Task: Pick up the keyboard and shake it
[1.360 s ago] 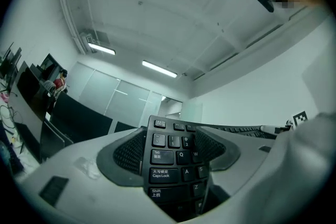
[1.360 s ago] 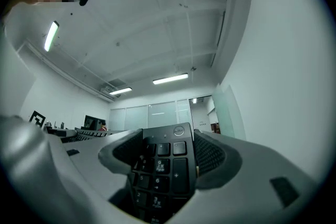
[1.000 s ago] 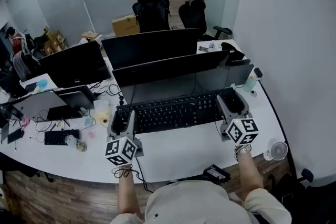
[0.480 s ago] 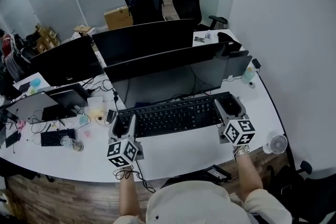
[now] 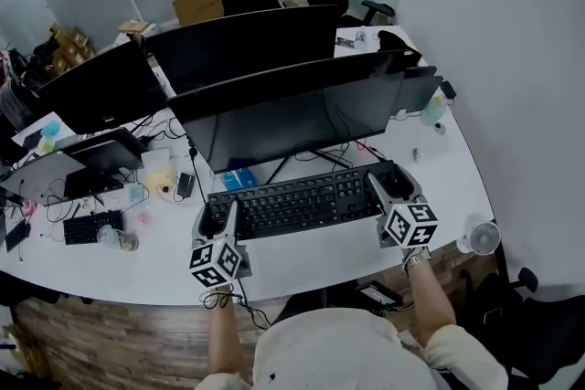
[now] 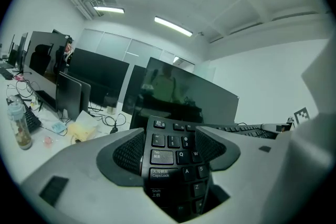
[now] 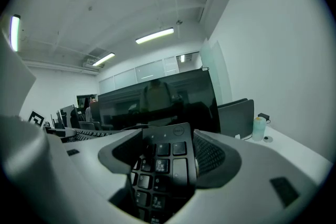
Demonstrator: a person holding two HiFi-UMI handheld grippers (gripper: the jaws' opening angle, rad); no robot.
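Gripping the black keyboard (image 5: 297, 201) at its left end, left tool (image 5: 216, 216), right tool (image 5: 391, 186) clamped on its right end, keyboard spanning between them over the white counter (image 5: 320, 258), near the monitor (image 5: 292, 110).

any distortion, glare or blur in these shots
Left gripper view: fisheye with black corners, keyboard keys sharp. Right gripper view: same fisheye, monitor mirrors a figure. Head view: evenly lit, desk sharp, no obvious blur.

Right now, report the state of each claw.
Left claw: closed on the left end of the keyboard.
Right claw: closed on the keyboard's right end.
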